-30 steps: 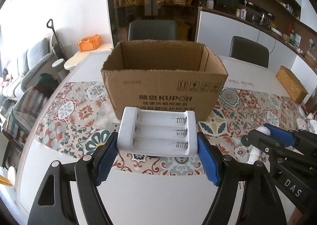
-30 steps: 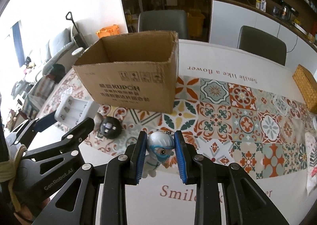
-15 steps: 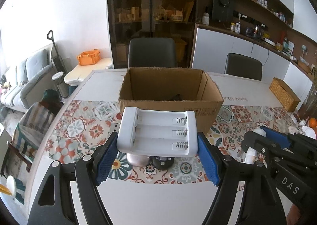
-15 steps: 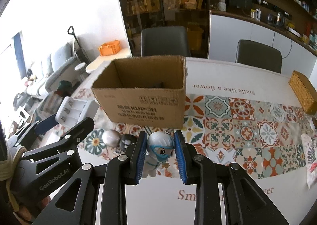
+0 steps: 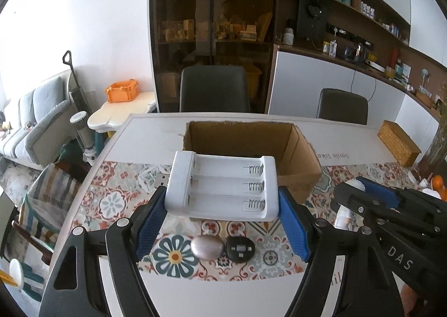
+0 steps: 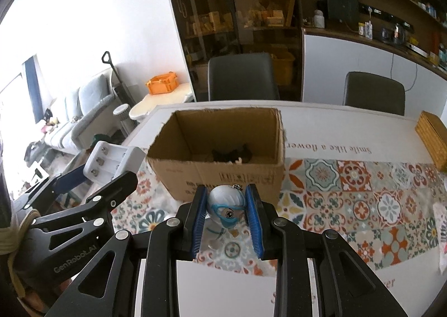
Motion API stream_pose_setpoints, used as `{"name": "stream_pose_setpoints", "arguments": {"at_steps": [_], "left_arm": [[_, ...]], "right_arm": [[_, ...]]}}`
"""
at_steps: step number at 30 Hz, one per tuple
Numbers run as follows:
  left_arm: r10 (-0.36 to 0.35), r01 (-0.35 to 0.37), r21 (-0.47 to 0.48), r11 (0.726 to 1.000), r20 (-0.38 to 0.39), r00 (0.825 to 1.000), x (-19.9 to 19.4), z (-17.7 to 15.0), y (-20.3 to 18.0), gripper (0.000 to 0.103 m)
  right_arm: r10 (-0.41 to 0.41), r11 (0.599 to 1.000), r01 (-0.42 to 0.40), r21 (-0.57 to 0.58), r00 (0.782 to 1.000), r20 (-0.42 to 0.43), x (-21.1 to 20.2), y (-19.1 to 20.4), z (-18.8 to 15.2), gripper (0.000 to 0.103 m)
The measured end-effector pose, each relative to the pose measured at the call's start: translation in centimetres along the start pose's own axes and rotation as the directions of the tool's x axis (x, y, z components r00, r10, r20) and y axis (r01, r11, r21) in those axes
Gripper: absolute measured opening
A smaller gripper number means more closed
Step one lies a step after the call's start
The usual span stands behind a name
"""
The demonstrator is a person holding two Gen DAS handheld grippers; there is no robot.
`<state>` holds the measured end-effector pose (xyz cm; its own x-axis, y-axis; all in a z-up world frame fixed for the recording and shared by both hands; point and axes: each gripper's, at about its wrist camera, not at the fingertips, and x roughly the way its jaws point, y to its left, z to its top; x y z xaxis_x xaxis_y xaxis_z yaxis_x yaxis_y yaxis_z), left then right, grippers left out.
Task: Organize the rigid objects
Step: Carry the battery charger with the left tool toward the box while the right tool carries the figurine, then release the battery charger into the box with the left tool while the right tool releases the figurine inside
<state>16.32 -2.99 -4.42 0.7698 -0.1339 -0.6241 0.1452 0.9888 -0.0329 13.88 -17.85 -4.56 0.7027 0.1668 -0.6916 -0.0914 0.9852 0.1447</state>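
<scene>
A dining room with dark shelving, a white counter and two dark chairs lies behind a long white tabletop [image 5: 156, 127] that carries a runner of patterned tiles [image 6: 363, 199] across its middle. On the tabletop stands an open cardboard box [image 6: 223, 146], its flaps gone and its front printed; something dark lies on its floor, though the right wrist view is too dim to say what it is. A woven basket [image 5: 398, 142] sits well apart from the box, at the far right edge of the tabletop. The left hand-held gripper [image 5: 222, 212] is held in the air before the box, and its blue pads are pressed on the two short ends of a white battery charger [image 5: 223, 187] with three empty slots and springs showing; the charger sits level between the fingers, above the runner and near the front wall of the box. The right hand-held gripper [image 6: 226, 212] is closed narrowly on the round head of a small white figurine [image 6: 225, 205] with blue goggles and a keyring loop on top, its body hanging below the pads, just before the box. On the runner below the charger lie a silver oval piece [image 5: 206, 247] and a black round piece [image 5: 240, 248], side by side and about touching.
</scene>
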Motion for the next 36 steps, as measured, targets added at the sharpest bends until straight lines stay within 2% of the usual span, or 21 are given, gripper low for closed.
{"name": "stream_pose_setpoints", "arguments": {"at_steps": [8, 20, 28, 36], "left_arm": [[-0.025, 0.025, -0.007, 1.000, 0.011, 1.000, 1.8, 2.4, 0.8, 0.076], [-0.025, 0.024, 0.025, 0.999, 0.021, 0.999, 4.3, 6.1, 0.8, 0.077], [-0.030, 0.033, 0.067, 0.997, -0.049, 0.998, 7.6, 8.2, 0.5, 0.077], [0.000, 0.014, 0.103, 0.995, -0.138, 0.990, 11.0, 8.3, 0.3, 0.076]], "right_arm": [[0.002, 1.000, -0.002, 0.005, 1.000, 0.005, 1.8, 0.2, 2.5, 0.029], [0.010, 1.000, -0.010, 0.002, 1.000, 0.019, 4.5, 0.0, 6.4, 0.029], [0.001, 1.000, -0.001, 0.015, 1.000, -0.019, 7.3, -0.5, 8.8, 0.029], [-0.013, 0.999, 0.016, 0.035, 0.995, -0.097, 10.1, -1.2, 9.7, 0.028]]}}
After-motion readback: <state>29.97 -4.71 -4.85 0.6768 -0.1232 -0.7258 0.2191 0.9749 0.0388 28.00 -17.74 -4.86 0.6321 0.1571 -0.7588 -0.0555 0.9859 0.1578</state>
